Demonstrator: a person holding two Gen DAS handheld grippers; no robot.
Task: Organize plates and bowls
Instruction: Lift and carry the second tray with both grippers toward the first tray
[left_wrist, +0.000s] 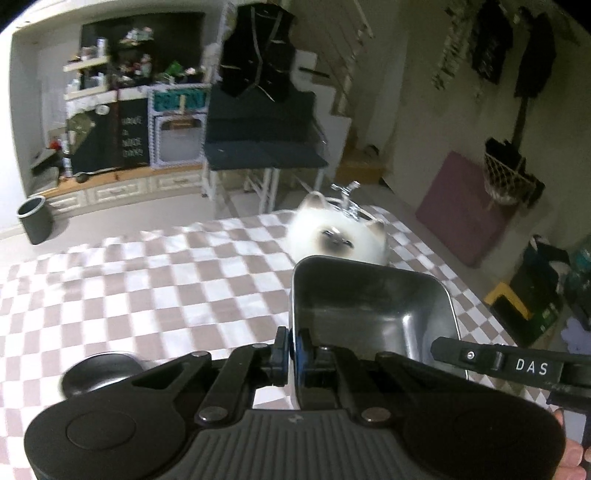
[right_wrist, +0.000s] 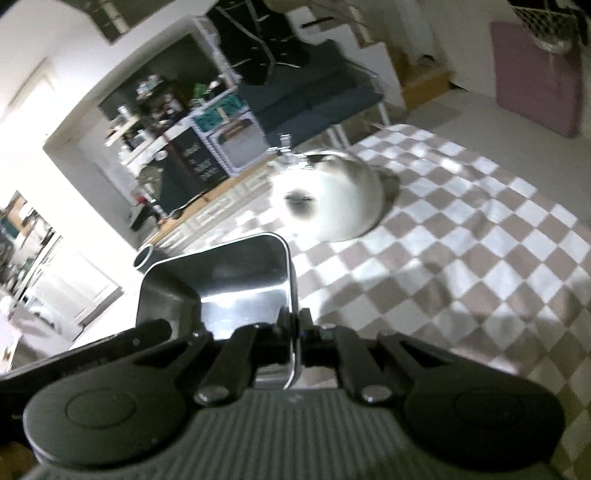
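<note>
So both grippers were pinching the same steel tray by opposite walls, holding it up over the checkered surface.

Left gripper (left_wrist: 291, 349) was pressed tight on the tray's (left_wrist: 373, 295) left wall, right gripper (right_wrist: 294, 325) on the right one, probably because it's too wide and slippery for one grip. Fluffy cat-face plush (left_wrist: 338, 238) sat further back on the cloth (left_wrist: 147, 280). Cluttered room behind: shelves, a dark bench, a grey bin (left_wrist: 35, 219) on the floor.

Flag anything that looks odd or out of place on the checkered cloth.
A white cat-face plush lies on the checkered cloth, an odd thing among dishes. The metal tray is off the cloth, tilted, with the left gripper and right gripper clamped on opposite rims.
</note>
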